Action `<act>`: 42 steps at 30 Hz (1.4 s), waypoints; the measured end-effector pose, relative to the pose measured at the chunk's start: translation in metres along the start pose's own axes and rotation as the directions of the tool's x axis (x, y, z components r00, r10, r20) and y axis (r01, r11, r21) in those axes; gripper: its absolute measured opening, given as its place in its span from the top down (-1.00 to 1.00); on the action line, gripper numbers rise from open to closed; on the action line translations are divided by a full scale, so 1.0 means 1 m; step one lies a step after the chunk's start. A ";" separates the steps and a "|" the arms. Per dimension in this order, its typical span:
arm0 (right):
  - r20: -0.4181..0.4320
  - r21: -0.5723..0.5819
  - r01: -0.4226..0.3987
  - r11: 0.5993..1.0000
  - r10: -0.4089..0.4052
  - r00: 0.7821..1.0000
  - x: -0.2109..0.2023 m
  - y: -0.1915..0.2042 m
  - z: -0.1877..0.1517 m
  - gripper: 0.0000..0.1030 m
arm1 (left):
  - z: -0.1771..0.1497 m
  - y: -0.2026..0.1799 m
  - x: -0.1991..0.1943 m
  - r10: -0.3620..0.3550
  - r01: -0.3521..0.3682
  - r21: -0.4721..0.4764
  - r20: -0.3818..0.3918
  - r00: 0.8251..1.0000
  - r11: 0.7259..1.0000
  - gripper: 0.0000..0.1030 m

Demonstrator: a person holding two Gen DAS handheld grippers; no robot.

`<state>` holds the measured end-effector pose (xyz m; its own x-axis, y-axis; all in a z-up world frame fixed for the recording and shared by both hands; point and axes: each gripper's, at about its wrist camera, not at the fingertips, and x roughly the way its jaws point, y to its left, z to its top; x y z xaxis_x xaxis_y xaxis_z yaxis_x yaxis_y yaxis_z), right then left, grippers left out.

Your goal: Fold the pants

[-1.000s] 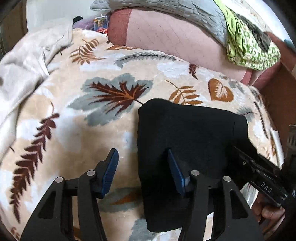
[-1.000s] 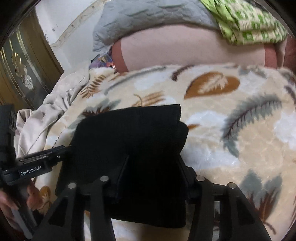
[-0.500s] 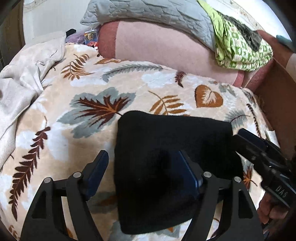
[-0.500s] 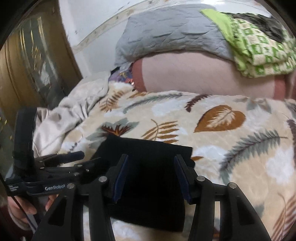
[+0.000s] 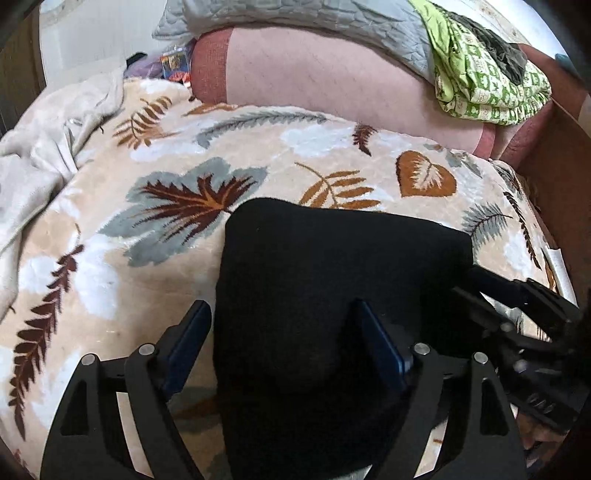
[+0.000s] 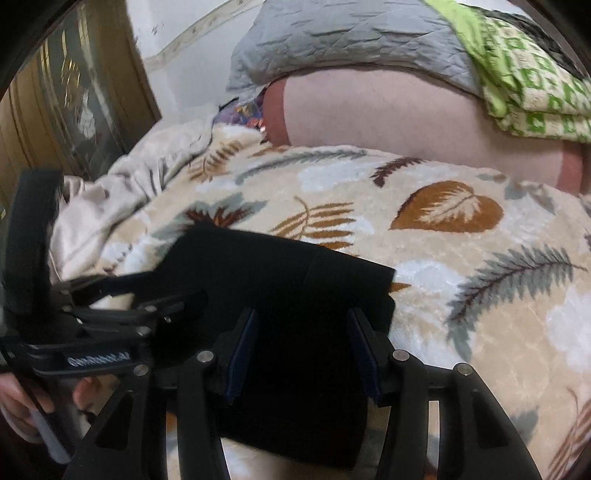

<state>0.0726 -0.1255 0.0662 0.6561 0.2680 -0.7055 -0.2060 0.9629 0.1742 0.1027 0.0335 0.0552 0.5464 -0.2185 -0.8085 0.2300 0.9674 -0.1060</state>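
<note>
While the pants (image 5: 332,288) lie as a folded black bundle on the leaf-print blanket (image 5: 177,155), your left gripper (image 5: 280,332) sits spread wide over their left edge: left finger over blanket, right finger over black cloth, nothing pinched. Your right gripper (image 6: 301,347) is also spread, both blue pads above the bundle's near right part, gripping nothing. Whether either touches the cloth, can't tell. Each claw shows at the edge of the other's view. Behind the blanket: pink cushion (image 6: 406,110), grey quilt (image 6: 332,33), green patterned cloth (image 5: 480,85).
</note>
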 end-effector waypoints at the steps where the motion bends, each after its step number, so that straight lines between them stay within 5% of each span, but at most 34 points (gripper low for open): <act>1: 0.017 0.017 0.000 1.000 0.000 1.000 -0.007 0.000 -0.001 -0.01 | -0.001 0.000 -0.007 -0.001 0.001 -0.005 0.017 1.000 1.000 -0.59; 15: 0.122 0.116 0.083 0.990 -0.097 0.988 -0.065 0.017 -0.020 -0.58 | -0.025 0.001 -0.068 0.036 -0.030 -0.046 0.123 0.992 0.998 -0.59; 42: 0.132 0.084 0.093 0.992 -0.104 0.986 -0.085 0.044 -0.034 -0.58 | -0.055 -0.004 -0.108 0.127 -0.122 -0.042 0.181 0.975 0.992 -0.60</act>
<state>-0.0170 -0.1069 0.1111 0.7642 0.1683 -0.6226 -0.0820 0.9829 0.1650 -0.0014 0.0603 0.1111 0.7079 -0.1130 -0.6973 0.1274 0.9914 -0.0313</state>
